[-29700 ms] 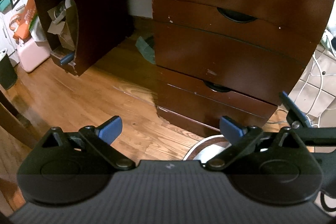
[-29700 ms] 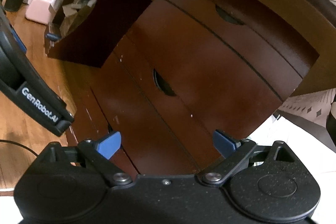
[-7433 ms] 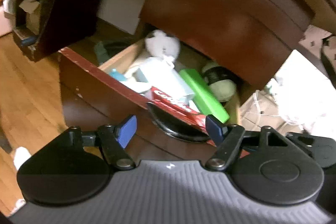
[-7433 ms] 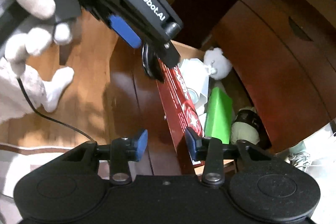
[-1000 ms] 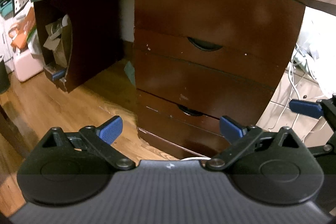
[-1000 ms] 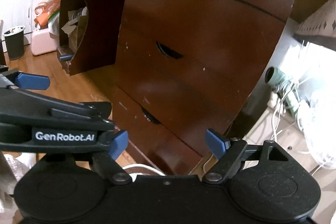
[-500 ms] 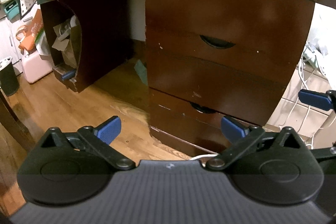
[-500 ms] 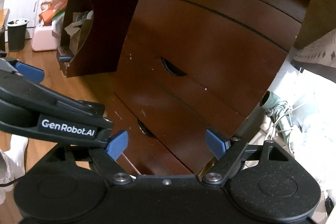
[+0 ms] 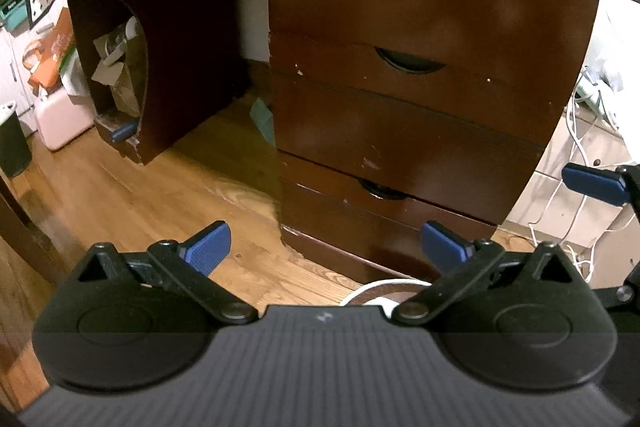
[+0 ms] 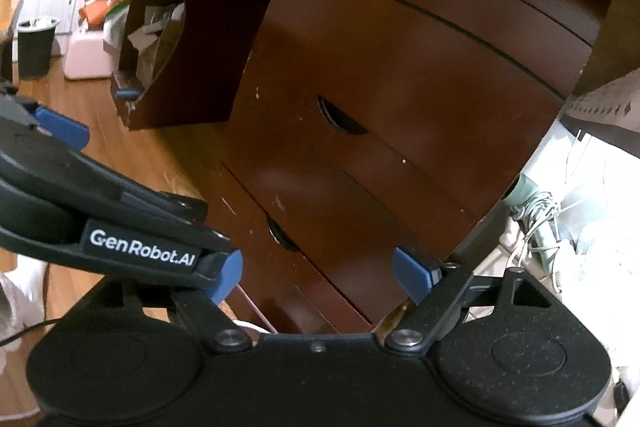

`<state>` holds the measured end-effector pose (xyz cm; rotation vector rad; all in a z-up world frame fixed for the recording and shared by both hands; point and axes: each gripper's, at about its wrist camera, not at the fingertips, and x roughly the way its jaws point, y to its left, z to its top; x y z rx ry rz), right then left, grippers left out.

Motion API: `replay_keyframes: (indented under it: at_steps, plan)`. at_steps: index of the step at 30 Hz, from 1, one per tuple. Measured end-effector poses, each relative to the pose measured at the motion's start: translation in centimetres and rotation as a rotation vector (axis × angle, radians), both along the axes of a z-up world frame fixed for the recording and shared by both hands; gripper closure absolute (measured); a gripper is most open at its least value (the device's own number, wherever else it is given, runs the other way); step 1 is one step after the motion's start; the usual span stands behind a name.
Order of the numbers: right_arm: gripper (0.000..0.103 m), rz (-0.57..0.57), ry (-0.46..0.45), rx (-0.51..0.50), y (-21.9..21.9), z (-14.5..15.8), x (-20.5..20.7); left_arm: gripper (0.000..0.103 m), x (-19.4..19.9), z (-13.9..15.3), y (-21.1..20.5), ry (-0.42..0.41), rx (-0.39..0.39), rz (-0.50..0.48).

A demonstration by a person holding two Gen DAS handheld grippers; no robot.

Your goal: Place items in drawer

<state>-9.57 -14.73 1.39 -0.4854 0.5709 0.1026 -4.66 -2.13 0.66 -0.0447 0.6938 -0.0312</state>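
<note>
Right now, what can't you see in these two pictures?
- Inside the drawers: both views show only shut wooden fronts.
- The white ring on the floor: left wrist view, mostly hidden behind the left gripper.
- The cubby's papers: too small and dim to name.
- Items to put away: the right gripper and the left are open, holding nothing.

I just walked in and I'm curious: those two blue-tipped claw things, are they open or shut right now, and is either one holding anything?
Left gripper: open, holding nothing.
Right gripper: open, holding nothing.
</note>
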Motion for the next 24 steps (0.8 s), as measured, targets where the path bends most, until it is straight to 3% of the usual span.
replay_keyframes:
  at_steps: [18,22,24]
  plan:
    - [0.017,0.029,0.043,0.001,1.1,-0.5,0.0,0.000,0.1,-0.7,0.1,-0.004,-0.081,-0.042]
    - [0.017,0.024,0.038,-0.003,1.2,-0.5,0.0,0.000,0.3,-0.6,-0.2,-0.010,-0.031,-0.011]
    - [0.017,0.019,0.040,-0.003,1.2,-0.5,0.0,0.000,0.3,-0.6,0.1,-0.010,-0.043,-0.012]
